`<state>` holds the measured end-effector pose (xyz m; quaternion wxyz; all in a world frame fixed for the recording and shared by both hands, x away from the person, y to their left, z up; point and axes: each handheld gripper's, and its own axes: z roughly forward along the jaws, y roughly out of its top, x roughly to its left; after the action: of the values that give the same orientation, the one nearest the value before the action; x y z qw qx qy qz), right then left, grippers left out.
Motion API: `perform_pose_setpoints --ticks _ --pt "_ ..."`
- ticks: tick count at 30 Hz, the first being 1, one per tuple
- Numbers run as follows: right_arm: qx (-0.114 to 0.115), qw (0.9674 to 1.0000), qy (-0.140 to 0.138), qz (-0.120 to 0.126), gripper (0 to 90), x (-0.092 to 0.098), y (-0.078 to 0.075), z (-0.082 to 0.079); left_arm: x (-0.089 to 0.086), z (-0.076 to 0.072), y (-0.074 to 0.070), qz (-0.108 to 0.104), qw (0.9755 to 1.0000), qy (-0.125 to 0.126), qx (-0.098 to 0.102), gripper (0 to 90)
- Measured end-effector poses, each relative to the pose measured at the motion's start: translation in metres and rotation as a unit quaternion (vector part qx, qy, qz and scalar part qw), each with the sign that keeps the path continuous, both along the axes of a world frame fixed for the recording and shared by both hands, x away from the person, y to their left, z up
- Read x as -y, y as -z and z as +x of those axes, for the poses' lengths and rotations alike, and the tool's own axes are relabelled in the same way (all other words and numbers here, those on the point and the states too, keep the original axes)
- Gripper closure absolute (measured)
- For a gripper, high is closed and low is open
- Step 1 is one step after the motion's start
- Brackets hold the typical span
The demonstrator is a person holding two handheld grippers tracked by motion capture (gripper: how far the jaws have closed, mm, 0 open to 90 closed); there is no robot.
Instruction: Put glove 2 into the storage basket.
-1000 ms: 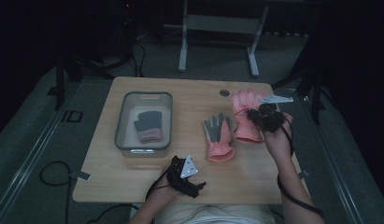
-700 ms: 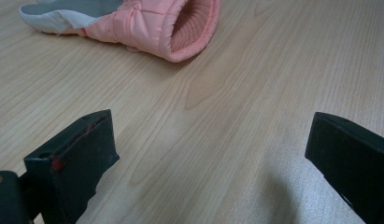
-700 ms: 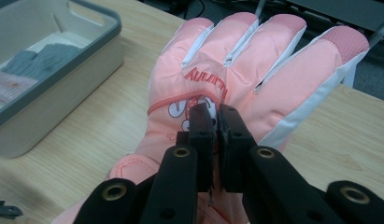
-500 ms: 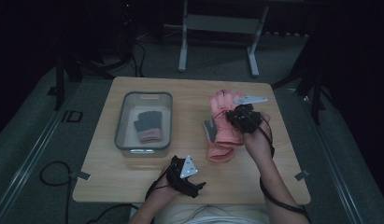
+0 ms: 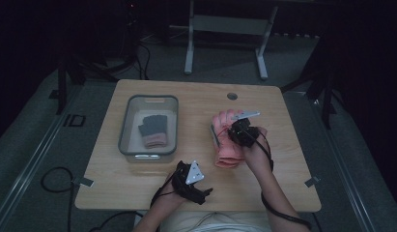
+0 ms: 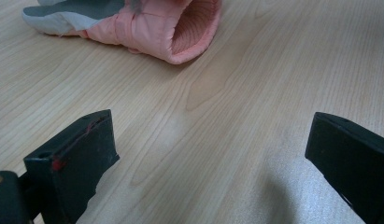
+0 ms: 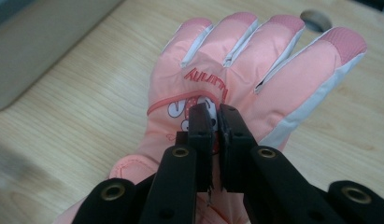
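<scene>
Right gripper view — claw (image 7: 216,122) pinches the pink glove (image 7: 236,70), lengthwise, fingers pointing away.

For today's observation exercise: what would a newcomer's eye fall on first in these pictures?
The pink glove pinched on its back by the shut right gripper, right of the table's middle, over a second glove with a grey palm. Next, the clear bin at the left, holding a small grey and pink glove. The left gripper rests open near the table's front edge.
</scene>
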<state>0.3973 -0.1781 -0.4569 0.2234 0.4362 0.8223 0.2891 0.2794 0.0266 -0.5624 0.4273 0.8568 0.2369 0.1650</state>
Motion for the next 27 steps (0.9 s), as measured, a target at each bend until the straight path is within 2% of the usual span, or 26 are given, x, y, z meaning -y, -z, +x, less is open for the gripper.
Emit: perform_pose_setpoints --ticks 5,11,16,19,22,25,26,27 --pt "-0.013 0.9998 0.011 -0.004 84.8 -0.001 0.016 0.011 0.0 0.001 0.0 0.0 1.0 -0.002 0.0 1.5" --pt "-0.017 0.9998 0.01 -0.004 83.6 -0.006 0.023 0.015 0.001 0.0 0.0 0.001 1.0 0.0 -0.001 1.5" --pt "-0.029 0.9995 0.009 0.006 81.7 -0.003 0.031 0.017 -0.002 0.002 -0.001 -0.012 0.9999 -0.008 -0.001 1.5" --pt "-0.033 0.9994 0.005 0.011 78.2 -0.002 0.031 0.017 -0.004 0.002 -0.002 -0.02 0.9997 -0.014 0.0 1.5" --pt "-0.032 0.9992 -0.002 0.022 73.5 0.001 0.026 0.018 -0.004 0.001 -0.005 -0.026 0.9995 -0.014 0.011 1.8" --pt "-0.031 0.9988 -0.009 0.036 70.0 0.006 0.019 0.018 -0.004 -0.003 -0.011 -0.023 0.9984 -0.029 0.043 2.9" --pt "-0.031 0.9988 -0.009 0.036 70.0 0.006 0.019 0.018 -0.004 -0.003 -0.011 -0.023 0.9984 -0.029 0.043 2.9" --pt "-0.031 0.9986 -0.013 0.041 68.6 0.007 0.017 0.017 -0.003 -0.005 -0.016 -0.028 0.9979 -0.029 0.052 2.9"
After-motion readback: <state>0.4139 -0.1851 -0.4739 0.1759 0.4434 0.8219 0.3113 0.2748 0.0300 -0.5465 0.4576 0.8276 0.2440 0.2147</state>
